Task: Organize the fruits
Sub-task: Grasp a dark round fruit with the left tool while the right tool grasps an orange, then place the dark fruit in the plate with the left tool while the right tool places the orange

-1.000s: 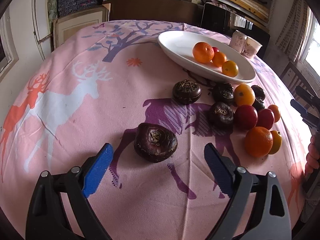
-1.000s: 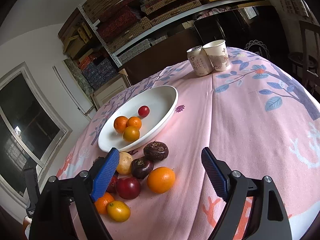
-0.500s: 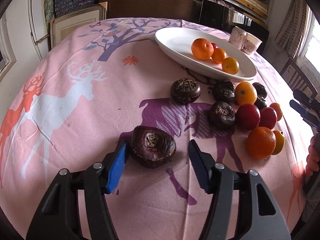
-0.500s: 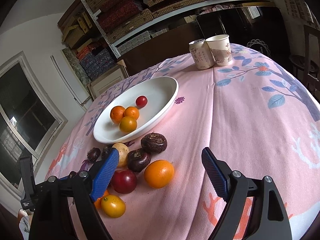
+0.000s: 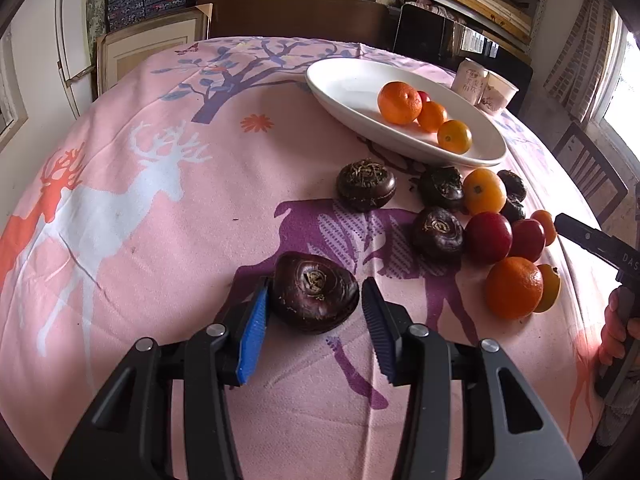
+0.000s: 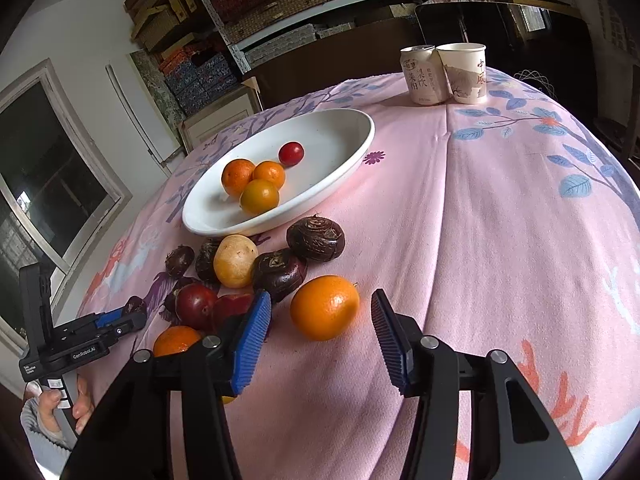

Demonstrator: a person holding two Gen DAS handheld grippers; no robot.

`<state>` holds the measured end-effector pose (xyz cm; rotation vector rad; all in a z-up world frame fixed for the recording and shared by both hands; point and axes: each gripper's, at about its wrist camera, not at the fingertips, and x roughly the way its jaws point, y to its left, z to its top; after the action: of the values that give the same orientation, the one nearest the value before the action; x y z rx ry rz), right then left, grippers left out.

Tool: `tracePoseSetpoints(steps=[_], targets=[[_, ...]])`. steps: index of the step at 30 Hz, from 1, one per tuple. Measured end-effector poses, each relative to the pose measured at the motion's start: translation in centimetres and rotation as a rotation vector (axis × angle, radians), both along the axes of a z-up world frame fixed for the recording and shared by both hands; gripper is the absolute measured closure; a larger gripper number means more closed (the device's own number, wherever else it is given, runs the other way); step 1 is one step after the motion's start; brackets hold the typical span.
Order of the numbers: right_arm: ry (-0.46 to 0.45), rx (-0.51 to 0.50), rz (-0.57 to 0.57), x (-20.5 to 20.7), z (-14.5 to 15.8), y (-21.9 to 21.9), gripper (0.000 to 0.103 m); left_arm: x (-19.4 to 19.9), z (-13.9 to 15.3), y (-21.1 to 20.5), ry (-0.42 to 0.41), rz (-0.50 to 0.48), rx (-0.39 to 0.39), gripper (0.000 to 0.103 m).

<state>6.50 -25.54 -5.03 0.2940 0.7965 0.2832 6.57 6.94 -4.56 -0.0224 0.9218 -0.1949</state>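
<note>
A white oval plate [image 5: 352,80] holds three orange fruits and a small red one; it also shows in the right wrist view [image 6: 344,148]. My left gripper [image 5: 314,300] is closing around a dark water chestnut [image 5: 314,298] on the pink cloth; its pads sit at the chestnut's sides, with a small gap on the right. My right gripper [image 6: 320,314] is open around a large orange [image 6: 325,307], pads apart from it. More chestnuts [image 6: 316,238], red plums [image 6: 196,300] and a yellow fruit [image 6: 235,260] lie below the plate.
A drink can [image 6: 422,76] and a paper cup [image 6: 464,72] stand at the far table edge. The left gripper's body [image 6: 76,344] shows at the left of the right wrist view. Shelves and a chair surround the table.
My left gripper has moved forward and narrowed its jaws around the near water chestnut. My right gripper has moved down and forward and narrowed around the large orange.
</note>
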Motion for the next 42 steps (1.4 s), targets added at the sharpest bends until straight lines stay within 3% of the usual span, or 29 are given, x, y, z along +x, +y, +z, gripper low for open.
tracePoseSetpoints(steps=[3,8,16,21,29,37,42], targets=[[0.041,-0.003,0.012,0.5,-0.6,0.3,0.051,0.0,-0.1,0.0,0.003,-0.002,0.000,0.058],[0.076,0.035,0.023,1.0,-1.3,0.1,0.064,0.1,-0.1,-0.1,0.003,-0.014,-0.010,0.058],[0.039,0.083,0.024,0.6,-0.7,-0.5,0.065,-0.3,0.5,-0.8,-0.021,-0.056,-0.032,0.060],[0.002,0.108,0.006,0.3,0.0,-1.2,0.065,0.1,2.8,-1.9,-0.073,-0.087,-0.028,0.060],[-0.048,0.112,0.031,2.8,3.3,-0.2,0.065,6.3,7.3,-4.7,-0.130,-0.106,-0.043,0.060],[-0.045,0.054,0.043,9.4,4.2,2.9,0.065,12.1,5.2,-6.8,-0.073,-0.113,-0.072,0.060],[-0.035,0.013,0.049,11.9,3.4,4.1,0.065,13.4,4.3,-7.3,-0.078,-0.126,-0.021,0.060]])
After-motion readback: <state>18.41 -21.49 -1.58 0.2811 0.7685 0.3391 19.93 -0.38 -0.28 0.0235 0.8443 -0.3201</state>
